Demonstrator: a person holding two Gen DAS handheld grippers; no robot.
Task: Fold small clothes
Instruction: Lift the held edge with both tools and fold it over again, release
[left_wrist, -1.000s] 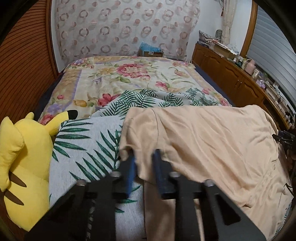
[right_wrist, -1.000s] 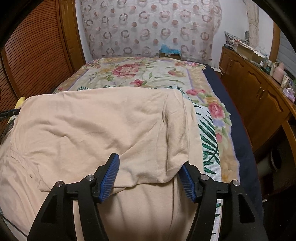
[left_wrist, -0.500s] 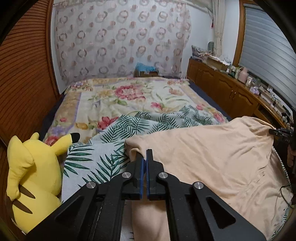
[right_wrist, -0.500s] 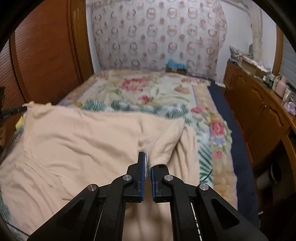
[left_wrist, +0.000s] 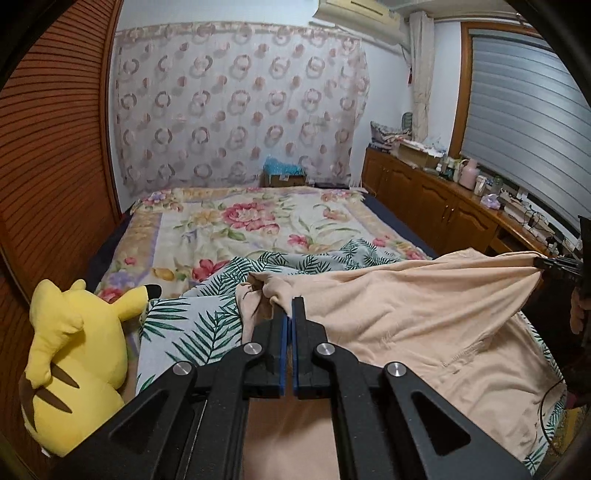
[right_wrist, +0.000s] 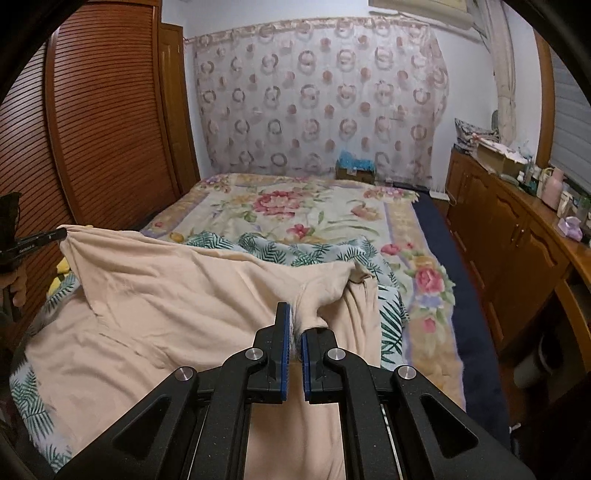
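Note:
A peach shirt (left_wrist: 424, 314) lies over a leaf-print blanket on the bed. My left gripper (left_wrist: 289, 306) is shut on a bunched corner of the shirt at its left side and holds it above the bed. My right gripper (right_wrist: 297, 317) is shut on the shirt's (right_wrist: 192, 288) right corner and lifts it too. The cloth stretches taut between both grippers. Each gripper shows small at the edge of the other's view, the right one (left_wrist: 554, 265) and the left one (right_wrist: 40, 238).
A yellow plush toy (left_wrist: 70, 354) sits at the bed's left edge. The leaf-print blanket (left_wrist: 192, 325) lies on a floral bedspread (right_wrist: 295, 206). A wooden louvred wardrobe (right_wrist: 110, 122) stands left, a long wooden cabinet (right_wrist: 517, 251) with clutter right. A curtain hangs behind.
Both grippers closed on the shirt's corners and then rose, lifting the shirt's edge off the bed and pulling it taut.

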